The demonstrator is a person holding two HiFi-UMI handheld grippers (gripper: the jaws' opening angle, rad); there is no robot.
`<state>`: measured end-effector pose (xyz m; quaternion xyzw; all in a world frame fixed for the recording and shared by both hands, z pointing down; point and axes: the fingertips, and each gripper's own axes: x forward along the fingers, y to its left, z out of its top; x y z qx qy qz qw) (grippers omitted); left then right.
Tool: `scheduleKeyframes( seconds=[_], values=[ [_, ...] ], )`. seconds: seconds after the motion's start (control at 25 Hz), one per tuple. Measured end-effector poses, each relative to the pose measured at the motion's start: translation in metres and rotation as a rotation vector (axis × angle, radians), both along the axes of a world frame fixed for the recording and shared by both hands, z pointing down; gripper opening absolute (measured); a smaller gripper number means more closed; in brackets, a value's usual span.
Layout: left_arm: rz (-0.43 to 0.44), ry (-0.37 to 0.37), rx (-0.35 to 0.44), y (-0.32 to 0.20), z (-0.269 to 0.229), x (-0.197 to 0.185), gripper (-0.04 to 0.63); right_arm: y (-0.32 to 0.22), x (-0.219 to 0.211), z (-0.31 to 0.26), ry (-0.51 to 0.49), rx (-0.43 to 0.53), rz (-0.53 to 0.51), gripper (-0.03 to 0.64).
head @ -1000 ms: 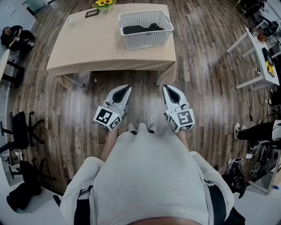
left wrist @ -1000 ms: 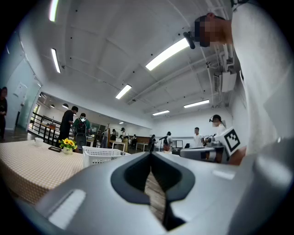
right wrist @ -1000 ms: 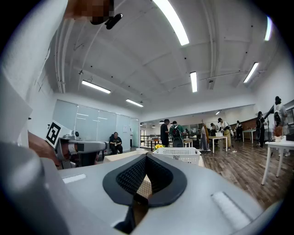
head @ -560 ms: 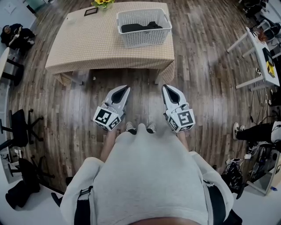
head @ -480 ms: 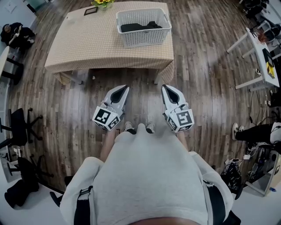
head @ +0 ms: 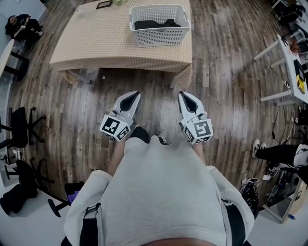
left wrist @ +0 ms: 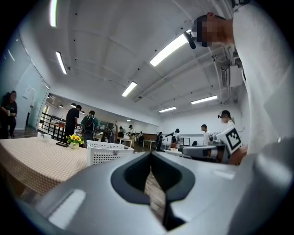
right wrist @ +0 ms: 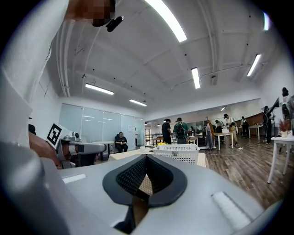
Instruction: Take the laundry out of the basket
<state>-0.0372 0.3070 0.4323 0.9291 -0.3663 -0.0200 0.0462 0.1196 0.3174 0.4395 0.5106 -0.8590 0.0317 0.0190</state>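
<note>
A white lattice basket stands on the far right part of a table under a beige cloth. Dark laundry lies inside it. My left gripper and right gripper hang side by side over the wooden floor, short of the table's near edge, both pointing level at it. Each is shut, with nothing between its jaws. In the left gripper view the basket shows ahead, beyond the shut left gripper. Beyond the shut right gripper, the right gripper view has the basket in front.
Yellow flowers and a small picture frame sit at the table's far edge. Office chairs stand at the left, white desks at the right. A seated person is at top left, and several people stand in the background.
Both grippers stay shut and side by side. The person's leg has come forward between them, and the table and basket have slid a little up the head view.
</note>
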Motion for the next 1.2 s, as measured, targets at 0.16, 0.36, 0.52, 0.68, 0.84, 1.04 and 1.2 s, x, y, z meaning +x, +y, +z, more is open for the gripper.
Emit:
scheduleKeyframes(
  seconds=[0.16, 0.36, 0.52, 0.68, 0.84, 1.04, 1.2],
  values=[
    [0.004, -0.003, -0.014, -0.009, 0.005, 0.006, 0.008, -0.01, 0.003, 0.004, -0.009, -0.011, -0.003, -0.002],
    [0.026, 0.004, -0.014, -0.041, 0.006, 0.01, 0.008, -0.04, 0.002, 0.003, 0.001, -0.009, 0.003, -0.002],
    [0.053, 0.02, -0.01, -0.078, 0.007, 0.016, 0.008, -0.075, 0.006, 0.004, 0.014, -0.005, 0.024, -0.002],
    [0.074, 0.033, 0.024, -0.126, -0.004, 0.015, 0.008, -0.121, 0.004, -0.008, 0.028, 0.023, 0.038, -0.002],
    [0.081, 0.039, 0.045, -0.169, -0.017, 0.002, 0.008, -0.164, -0.009, -0.021, 0.035, 0.043, 0.042, -0.002],
    [0.072, 0.045, 0.056, -0.21, -0.022, -0.02, 0.008, -0.206, -0.03, -0.028, 0.045, 0.046, 0.041, -0.002],
    [0.07, 0.054, 0.051, -0.232, -0.021, -0.038, 0.008, -0.23, -0.048, -0.028, 0.056, 0.046, 0.032, -0.002]
  ],
)
